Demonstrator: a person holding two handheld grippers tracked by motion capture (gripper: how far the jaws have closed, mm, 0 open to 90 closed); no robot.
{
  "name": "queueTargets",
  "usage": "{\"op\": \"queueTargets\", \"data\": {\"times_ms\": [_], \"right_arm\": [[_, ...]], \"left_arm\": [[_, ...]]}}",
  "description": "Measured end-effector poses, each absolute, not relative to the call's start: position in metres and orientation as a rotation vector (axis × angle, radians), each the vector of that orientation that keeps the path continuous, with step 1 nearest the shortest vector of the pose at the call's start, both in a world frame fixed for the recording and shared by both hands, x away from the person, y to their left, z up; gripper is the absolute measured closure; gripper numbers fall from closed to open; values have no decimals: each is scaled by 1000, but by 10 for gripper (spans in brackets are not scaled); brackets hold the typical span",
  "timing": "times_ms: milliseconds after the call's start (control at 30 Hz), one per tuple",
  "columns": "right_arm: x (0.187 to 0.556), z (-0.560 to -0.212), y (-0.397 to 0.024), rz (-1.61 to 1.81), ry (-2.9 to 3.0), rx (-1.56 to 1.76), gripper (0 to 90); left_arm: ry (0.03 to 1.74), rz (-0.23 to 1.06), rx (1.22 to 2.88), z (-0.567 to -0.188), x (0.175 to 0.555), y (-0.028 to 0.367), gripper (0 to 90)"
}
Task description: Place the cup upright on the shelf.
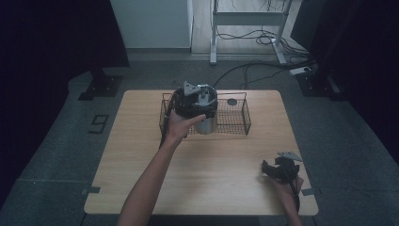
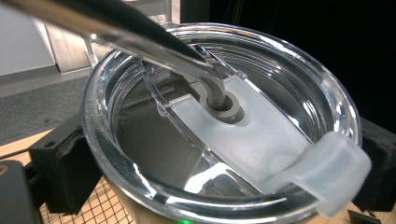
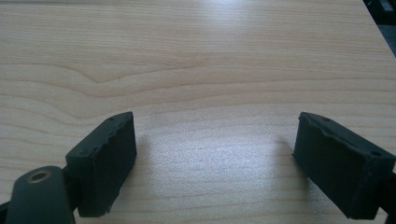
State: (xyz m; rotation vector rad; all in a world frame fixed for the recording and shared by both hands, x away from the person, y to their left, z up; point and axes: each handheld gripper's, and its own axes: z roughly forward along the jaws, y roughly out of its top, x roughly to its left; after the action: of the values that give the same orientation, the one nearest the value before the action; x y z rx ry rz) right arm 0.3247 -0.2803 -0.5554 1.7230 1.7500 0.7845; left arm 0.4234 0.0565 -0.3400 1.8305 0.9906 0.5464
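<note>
The right gripper (image 1: 272,170) rests at the near right corner of the table (image 1: 141,155), jaws spread wide over bare wood with nothing between them; it is idle and well apart from the work.

Toward the far edge, the left gripper (image 1: 200,110) is pinching a steel tumbler (image 1: 205,125) just below its rim, one black jaw on each side of the cup. The tumbler stands upright at the near left part of the wire basket (image 1: 235,123); whether its base rests on the mesh or hangs just above it cannot be told. A clear lid (image 2: 261,154) with a frosted slider is seated on top, and a bent metal straw (image 2: 154,39) passes through the slider's hole.

Judgement: the step in hand is carrying the tumbler at the basket. To do it well, keep the cup vertical so the straw does not swing, keep the clamp pressure even, and clear the basket's near wall fully before travelling across the table.
</note>
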Motion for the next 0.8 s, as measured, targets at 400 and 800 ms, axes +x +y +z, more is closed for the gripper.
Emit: {"op": "queueTargets", "data": {"times_ms": [400, 800], "right_arm": [[325, -555, -280, 785, 1749, 1723, 128], [325, -555, -280, 784, 1745, 1725, 129]], "left_arm": [[1004, 569, 1833, -339, 437, 53, 38], [1007, 593, 1839, -337, 456, 51, 38]]}}
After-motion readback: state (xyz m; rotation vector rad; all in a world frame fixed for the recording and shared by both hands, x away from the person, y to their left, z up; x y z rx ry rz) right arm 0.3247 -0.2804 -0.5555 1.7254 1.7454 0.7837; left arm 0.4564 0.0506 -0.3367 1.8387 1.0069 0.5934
